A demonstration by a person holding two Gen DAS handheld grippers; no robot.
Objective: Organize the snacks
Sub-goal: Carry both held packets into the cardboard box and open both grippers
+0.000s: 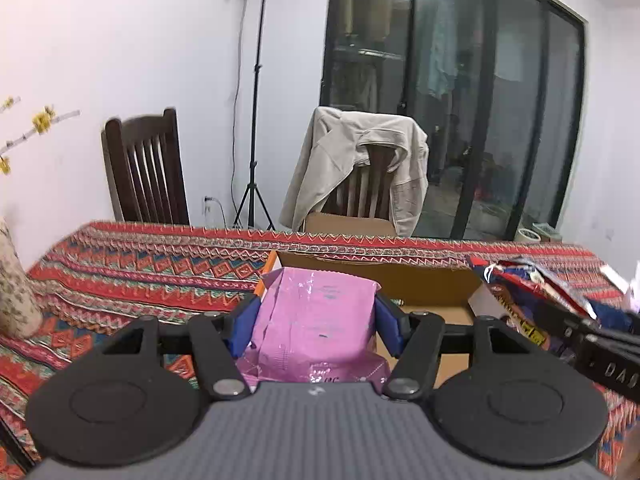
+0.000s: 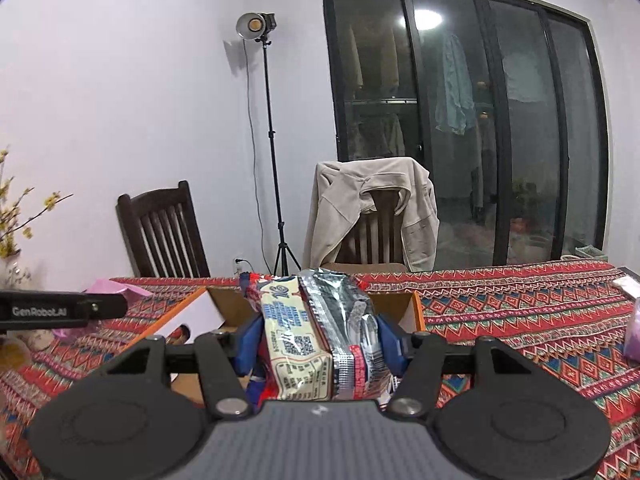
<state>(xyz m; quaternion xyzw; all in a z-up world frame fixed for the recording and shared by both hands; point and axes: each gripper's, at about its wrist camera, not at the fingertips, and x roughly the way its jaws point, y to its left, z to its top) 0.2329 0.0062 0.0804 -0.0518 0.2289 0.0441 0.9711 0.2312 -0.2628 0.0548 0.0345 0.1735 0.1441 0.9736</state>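
Left gripper [image 1: 316, 326]: blue pads pressed against both sides of a pink snack bag [image 1: 316, 320], which is held clear of the table. Bag stands roughly upright between the fingers, its crinkled lower edge close to the camera body.

Cardboard box [image 1: 424, 280]: open top, on the patterned tablecloth [image 1: 160, 272], directly beyond the pink bag at 12 o'clock from the left gripper. Interior looks bare where visible.

Right gripper [image 2: 318, 334]: blue pads clamped on a cream and silver snack pack [image 2: 312, 320] with red trim (printing and a square code on the cream face, too small to read). Pack is lifted, its far end at 12 o'clock over the box's near wall.

From the left wrist view, the right gripper and its pack enter at 3 o'clock, just beside the box's right edge. From the right wrist view, the left gripper's black body sits at 9 o'clock, with a scrap of pink showing behind it.

Beyond the table: dark wooden chair [image 2: 164, 232] at 10 o'clock, a second chair draped with a beige jacket [image 2: 372, 208] at 12, light stand [image 2: 268, 140] between them.
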